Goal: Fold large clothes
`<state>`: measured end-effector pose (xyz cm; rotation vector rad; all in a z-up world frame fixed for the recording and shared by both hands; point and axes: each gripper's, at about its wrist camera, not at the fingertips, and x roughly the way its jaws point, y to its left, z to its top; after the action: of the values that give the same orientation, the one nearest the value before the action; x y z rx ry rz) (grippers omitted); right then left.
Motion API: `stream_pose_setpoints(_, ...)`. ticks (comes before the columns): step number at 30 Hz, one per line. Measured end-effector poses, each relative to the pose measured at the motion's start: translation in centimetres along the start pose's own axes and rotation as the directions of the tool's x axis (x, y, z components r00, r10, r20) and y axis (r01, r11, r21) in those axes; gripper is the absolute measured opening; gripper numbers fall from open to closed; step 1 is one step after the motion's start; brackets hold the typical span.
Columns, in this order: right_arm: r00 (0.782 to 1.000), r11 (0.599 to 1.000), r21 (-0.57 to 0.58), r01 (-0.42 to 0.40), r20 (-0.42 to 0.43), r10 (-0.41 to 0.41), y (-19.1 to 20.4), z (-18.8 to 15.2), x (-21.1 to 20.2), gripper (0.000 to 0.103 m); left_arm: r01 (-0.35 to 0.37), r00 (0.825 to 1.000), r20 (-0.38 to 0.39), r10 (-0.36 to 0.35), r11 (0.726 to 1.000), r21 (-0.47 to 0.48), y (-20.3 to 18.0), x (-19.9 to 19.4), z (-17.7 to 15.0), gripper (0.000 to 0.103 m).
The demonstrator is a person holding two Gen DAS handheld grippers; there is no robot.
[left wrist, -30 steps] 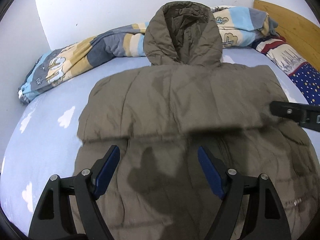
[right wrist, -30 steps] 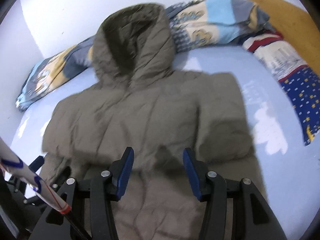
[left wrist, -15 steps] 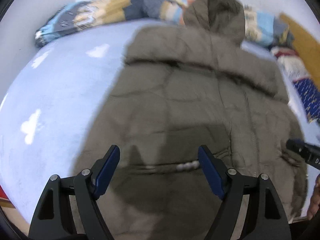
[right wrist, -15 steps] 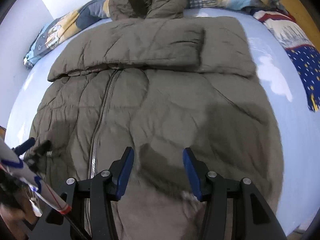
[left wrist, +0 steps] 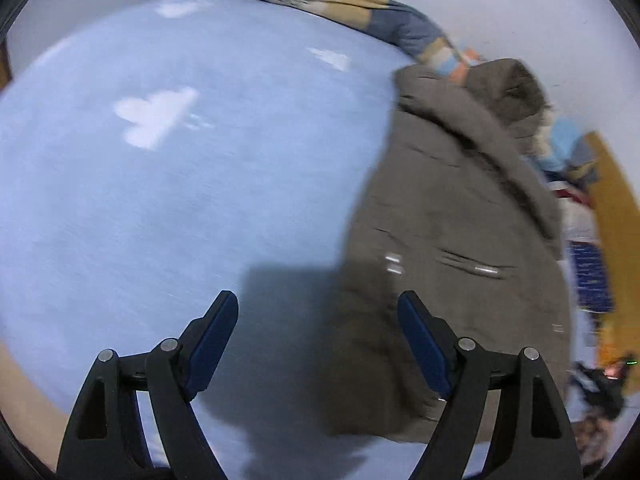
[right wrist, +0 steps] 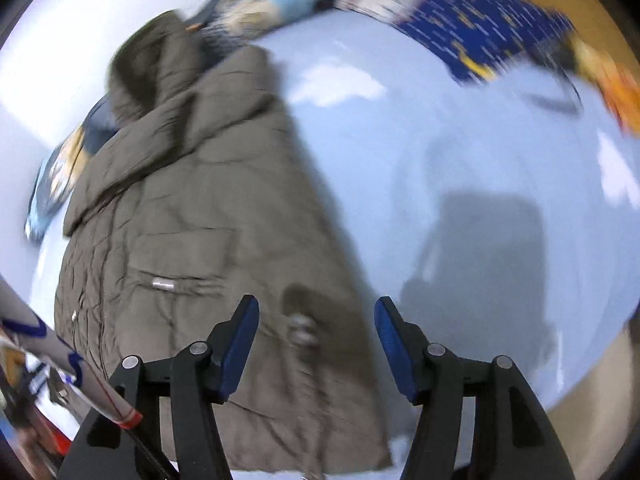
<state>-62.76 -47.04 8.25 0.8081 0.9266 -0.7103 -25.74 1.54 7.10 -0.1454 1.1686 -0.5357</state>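
The left gripper [left wrist: 318,322] has its blue-padded jaws spread wide with nothing clamped between them; its right pad hangs over the near left edge of the olive-brown hooded coat [left wrist: 452,240], its left pad over bare sheet, and whether either touches the fabric cannot be told through the blur. The right gripper [right wrist: 316,330] also stands apart and empty; its jaws have just been opening, and the coat's near right edge [right wrist: 192,216] runs up between them without the pads pressing on it; its right pad is over bare sheet.

The coat lies flat, front up, on the pale blue sheet [left wrist: 180,184] of the bed, its sleeves folded in across the chest, its hood [left wrist: 516,92] at the far end against a rumpled striped quilt [left wrist: 360,4] along the white wall; a dark blue starred pillow [right wrist: 480,28] lies at the head end to the right, beside a wooden headboard [left wrist: 616,216].
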Motion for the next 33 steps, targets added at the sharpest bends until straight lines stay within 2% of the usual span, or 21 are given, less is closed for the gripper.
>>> stream_pose_setpoints(2,0.999,0.998,0.055,-0.032,-0.03,0.034,-1.0,-0.6,0.4,0.065,0.062,0.997,-0.036,-0.061,0.998,0.014,-1.2,0.7,-0.4,0.079)
stream_pose_setpoints(3,0.996,0.994,0.085,-0.066,-0.048,0.07,-1.3,-0.9,0.8,0.065,0.075,0.996,-0.053,-0.073,0.997,0.025,-1.9,1.1,-0.8,0.073)
stream_pose_setpoints(4,0.992,0.989,0.112,-0.102,-0.067,0.11,-1.6,-1.1,1.2,0.065,0.074,0.995,-0.076,-0.07,0.996,0.05,-2.6,1.7,-1.1,0.058)
stream_pose_setpoints(7,0.978,0.979,0.128,-0.159,-0.114,0.174,-1.4,-2.2,2.2,0.065,-0.031,0.997,-0.062,0.04,0.991,0.133,-4.5,2.3,-2.2,0.051)
stream_pose_setpoints(8,0.98,0.982,0.112,-0.15,-0.114,0.162,-1.3,-2.4,2.4,0.06,-0.042,0.997,-0.057,0.051,0.989,0.145,-4.9,2.2,-2.4,0.047)
stream_pose_setpoints(9,0.981,0.985,0.093,-0.143,-0.115,0.153,-1.1,-2.6,2.4,0.043,-0.044,0.997,-0.051,0.052,0.988,0.145,-4.9,1.9,-2.7,0.046)
stream_pose_setpoints(11,0.984,0.989,0.054,-0.138,-0.105,0.143,-0.8,-2.7,2.1,0.027,-0.045,0.998,-0.039,0.052,0.986,0.162,-5.6,1.6,-3.2,0.039)
stream_pose_setpoints(12,0.985,0.989,0.039,-0.142,-0.096,0.145,-0.9,-2.8,1.8,0.023,-0.046,0.998,-0.036,0.053,0.984,0.173,-5.9,1.4,-3.5,0.039)
stream_pose_setpoints(15,0.992,0.993,0.017,-0.118,-0.052,0.118,-0.9,-2.8,0.7,0.02,-0.025,0.999,-0.032,0.033,0.975,0.222,-7.5,0.9,-5.1,0.039)
stream_pose_setpoints(16,0.993,0.994,0.01,-0.106,-0.043,0.106,-0.8,-2.8,0.5,0.02,-0.009,0.999,-0.038,0.018,0.971,0.238,-8.0,0.8,-5.6,0.039)
stream_pose_setpoints(19,0.999,0.999,-0.023,-0.046,-0.003,0.046,-0.5,-2.7,-0.4,0.02,-0.038,0.999,-0.016,0.044,0.956,0.289,-8.4,0.3,-6.4,0.039)
stream_pose_setpoints(22,0.999,0.999,0.0,-0.04,-0.003,0.04,-0.7,-2.4,-0.4,0.02,-0.033,0.999,-0.019,0.04,0.965,0.26,-7.4,0.0,-5.9,0.038)
stream_pose_setpoints(24,0.999,1.0,0.001,0.012,0.041,-0.012,-0.6,-2.3,-1.0,0.019,-0.038,0.999,-0.011,0.042,0.971,0.237,-6.6,-0.6,-5.6,0.038)
stream_pose_setpoints(25,0.998,1.0,0.005,0.025,0.058,-0.025,-0.7,-2.1,-1.4,0.019,-0.069,0.998,0.01,0.069,0.97,0.231,-6.5,-0.9,-5.4,0.038)
stream_pose_setpoints(27,0.999,1.0,0.009,-0.002,0.046,0.002,-0.7,-1.9,-1.5,0.021,-0.126,0.991,0.072,0.112,0.966,0.225,-6.3,-1.9,-4.7,0.039)
stream_pose_setpoints(29,1.0,0.999,0.032,-0.012,0.028,0.011,-1.0,-1.8,-1.3,0.029,-0.162,0.98,0.148,0.131,0.961,0.223,-6.8,-3.6,-4.2,0.039)
stream_pose_setpoints(30,0.999,0.999,0.041,0.005,0.039,-0.007,-1.1,-1.9,-1.5,0.038,-0.166,0.976,0.176,0.127,0.959,0.229,-7.2,-4.3,-4.1,0.04)
stream_pose_setpoints(31,0.996,0.999,0.017,0.049,0.07,-0.05,-0.6,-1.9,-2.0,0.041,-0.164,0.974,0.196,0.118,0.958,0.236,-7.6,-4.9,-4.0,0.043)
stream_pose_setpoints(33,0.973,0.986,-0.058,0.156,0.183,-0.144,1.1,-2.1,-3.7,0.041,-0.162,0.967,0.234,0.099,0.951,0.264,-9.2,-6.2,-4.0,0.049)
